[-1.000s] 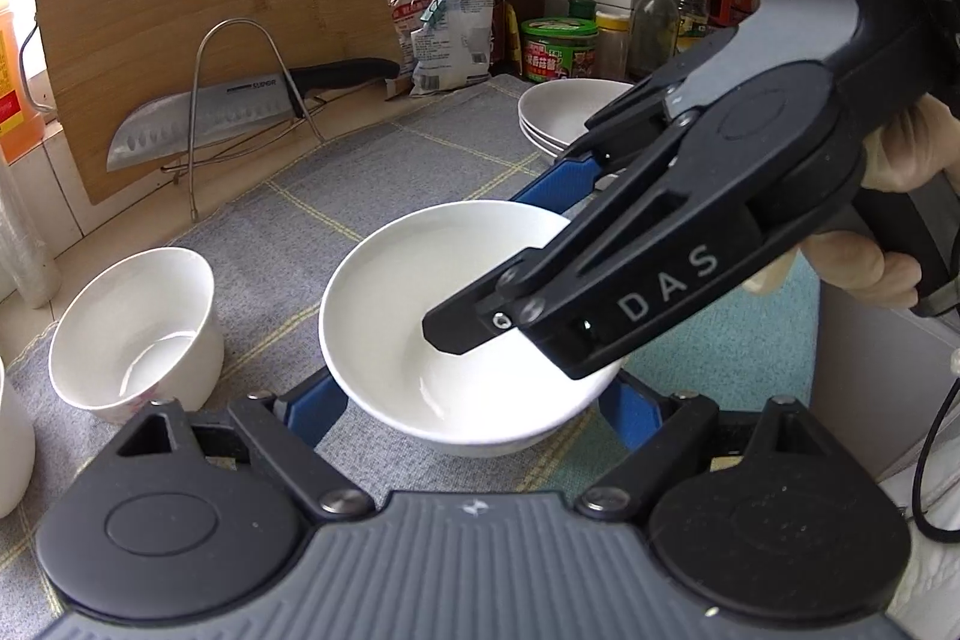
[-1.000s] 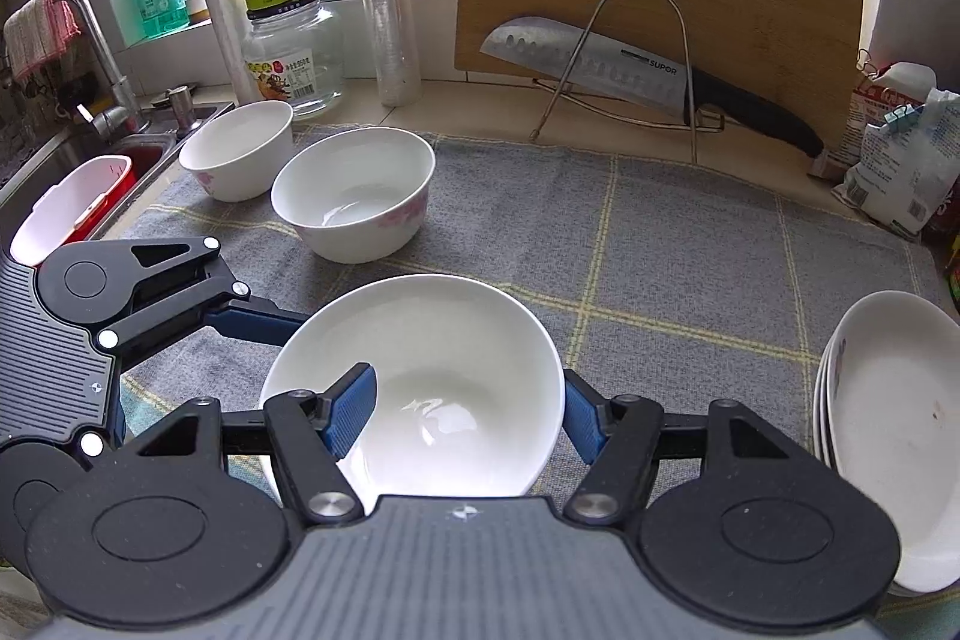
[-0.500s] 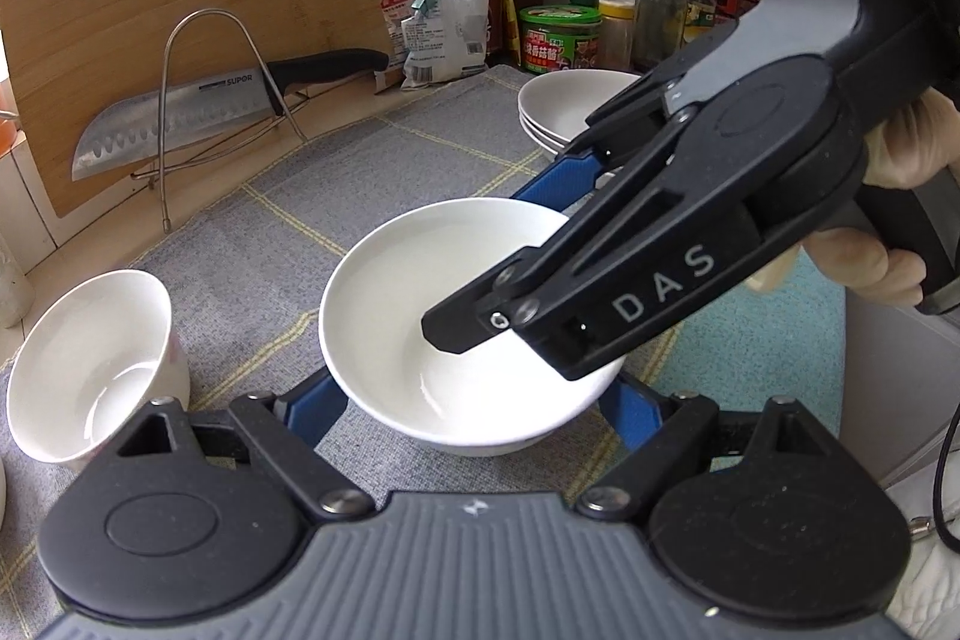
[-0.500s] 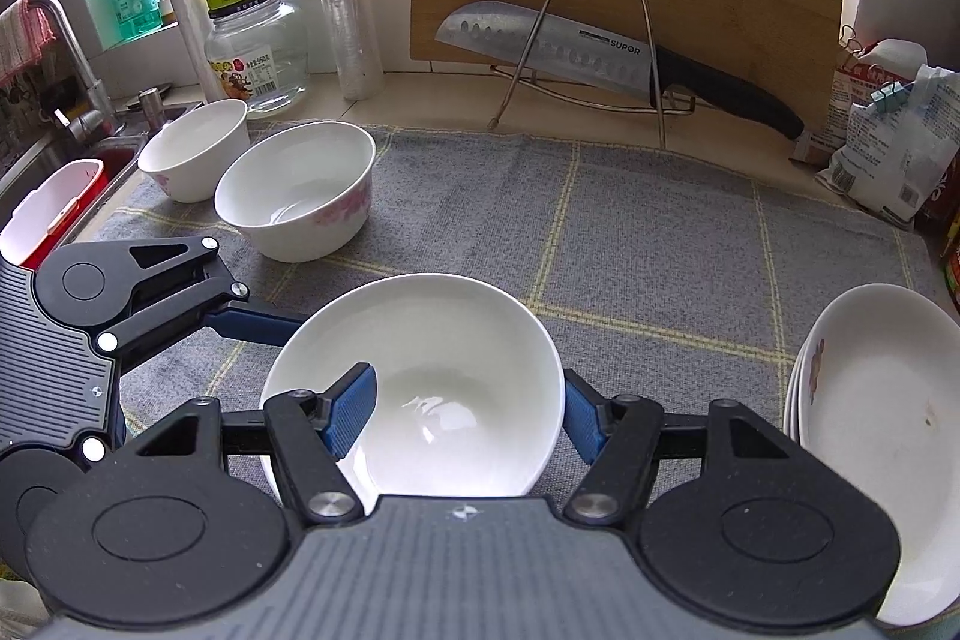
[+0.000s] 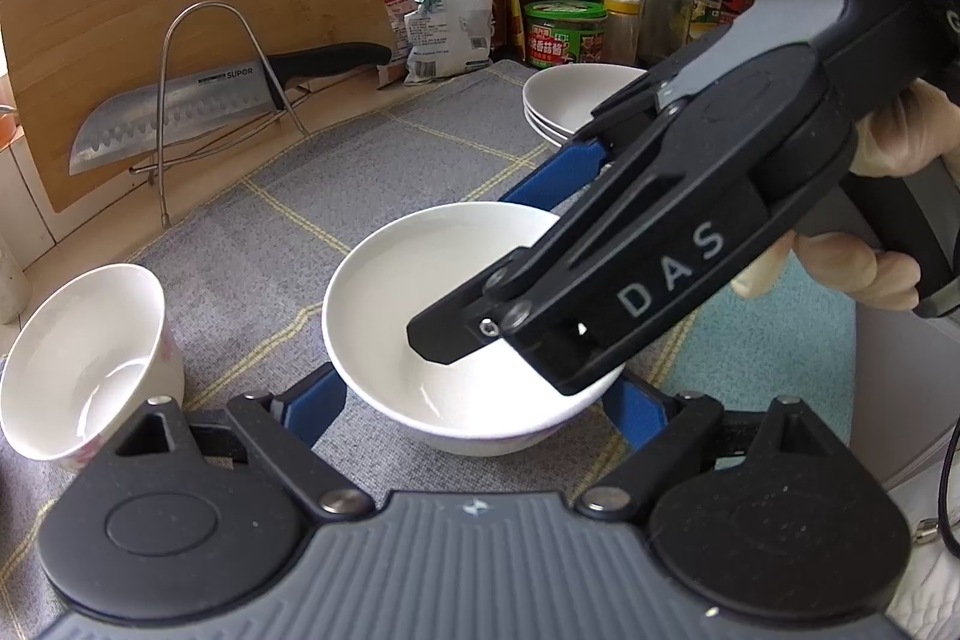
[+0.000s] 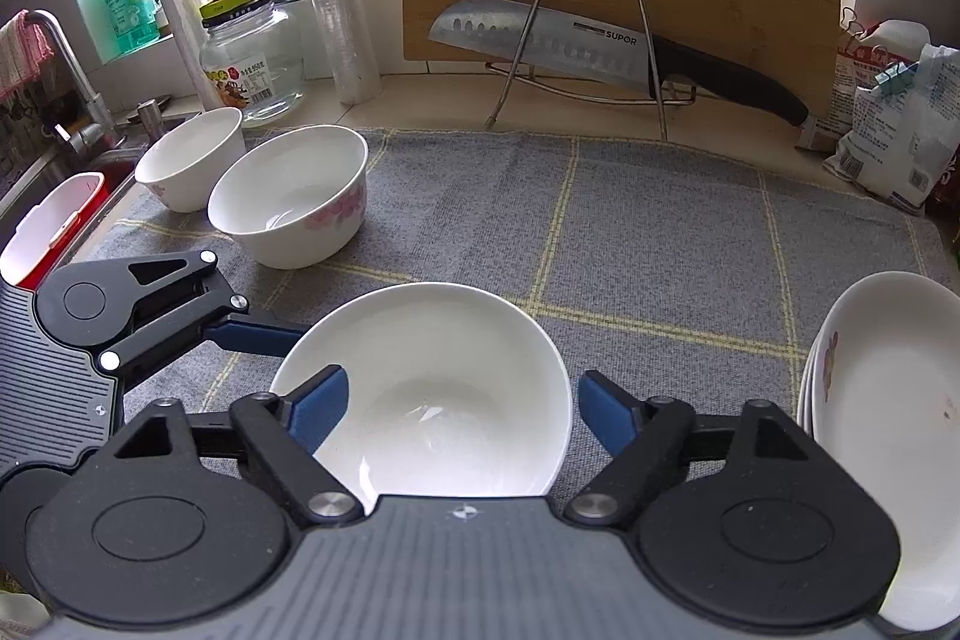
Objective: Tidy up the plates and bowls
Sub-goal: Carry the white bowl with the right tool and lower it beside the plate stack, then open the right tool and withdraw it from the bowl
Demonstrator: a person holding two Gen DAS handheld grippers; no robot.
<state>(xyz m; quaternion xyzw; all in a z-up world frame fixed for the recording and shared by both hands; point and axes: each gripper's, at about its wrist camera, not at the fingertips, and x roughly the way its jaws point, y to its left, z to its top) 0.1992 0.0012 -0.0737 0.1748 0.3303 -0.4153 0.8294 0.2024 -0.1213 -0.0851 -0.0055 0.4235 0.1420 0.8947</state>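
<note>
- The plain white bowl sits on the grey checked mat over the bench, low and central in both wrist views, at about 6 o'clock from the knife stand.
- The right hand-held gripper is opening. One blue pad hangs inside the bowl at its 9 o'clock rim; the other stands clear outside the wall at 3 o'clock, so nothing is clamped.
- The left hand-held gripper is opening too. Its blue fingers straddle the same bowl from outside at 8 and 4 o'clock; whether they touch the wall I cannot tell, but they look slack.
- Two flower-printed bowls stand at 10 o'clock from the white bowl, and a stack of plates lies at 3 o'clock on the mat's edge.
- Handling judgement: the bowl looks like glazed ceramic, so stiff, fairly heavy for its size, slick and chip-prone. A film of water at its bottom would make it slicker.
- Best hold is likely the rim, one pad inside and one outside, squeezed firmly and kept level. Straddling the curved outer wall risks it sliding out.
- Set it down gently when nesting; glaze against glaze chips easily.
</note>
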